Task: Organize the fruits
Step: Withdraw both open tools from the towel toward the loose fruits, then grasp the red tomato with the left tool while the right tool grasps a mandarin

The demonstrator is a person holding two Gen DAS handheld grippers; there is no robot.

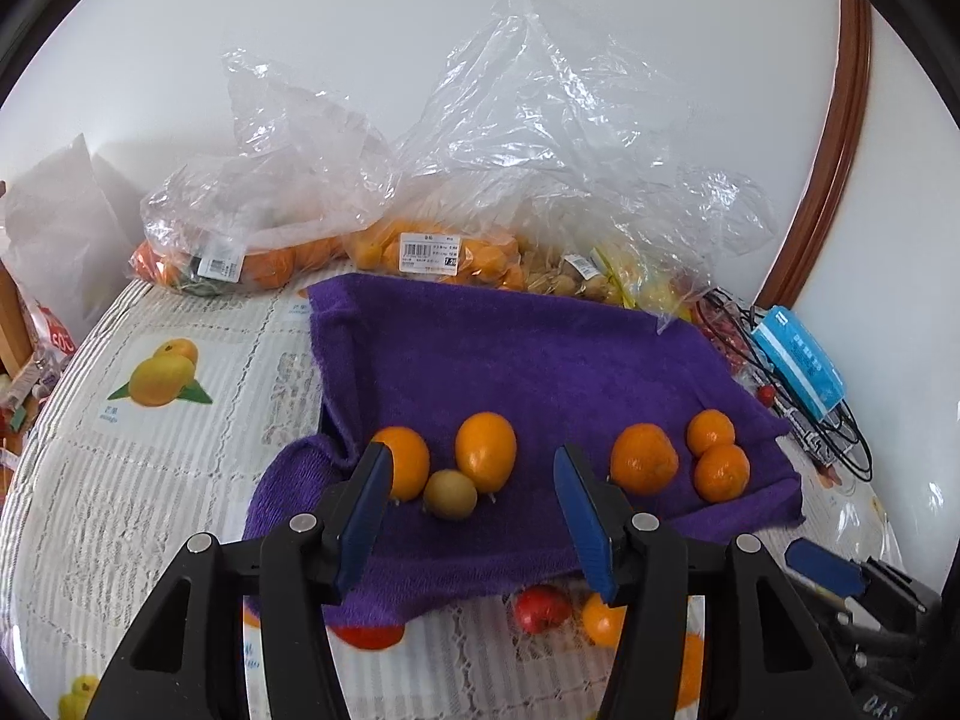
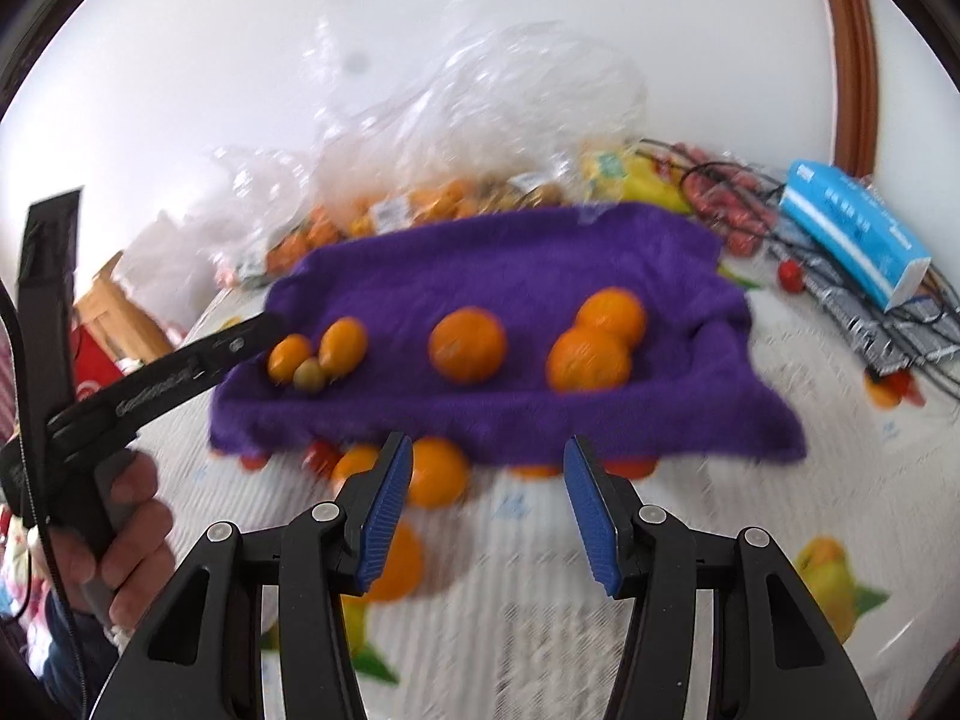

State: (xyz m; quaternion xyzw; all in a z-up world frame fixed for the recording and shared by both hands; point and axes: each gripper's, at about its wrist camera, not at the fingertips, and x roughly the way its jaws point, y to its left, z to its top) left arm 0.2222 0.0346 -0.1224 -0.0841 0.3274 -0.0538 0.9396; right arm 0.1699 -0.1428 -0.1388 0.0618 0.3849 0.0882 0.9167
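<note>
Fingers of the left gripper (image 1: 474, 516) stand apart with nothing between the pads, angled down over the near edge of the purple towel (image 1: 528, 354). Just ahead of them sit two orange fruits (image 1: 485, 450) touching a small green-brown fruit (image 1: 450, 493); the left pad overlaps the leftmost one in view, contact unclear. Ahead-right on the towel: one mandarin (image 1: 643, 457), then a touching pair (image 1: 720, 471). Right gripper (image 2: 487, 507) fingers also parted, empty, pitched down over the patterned surface (image 2: 528, 612) short of the towel, picture blurred. A hand (image 2: 123, 540) grips the left tool's handle at that view's left. Bagged fruit (image 1: 444, 252) lies beyond the towel.
</note>
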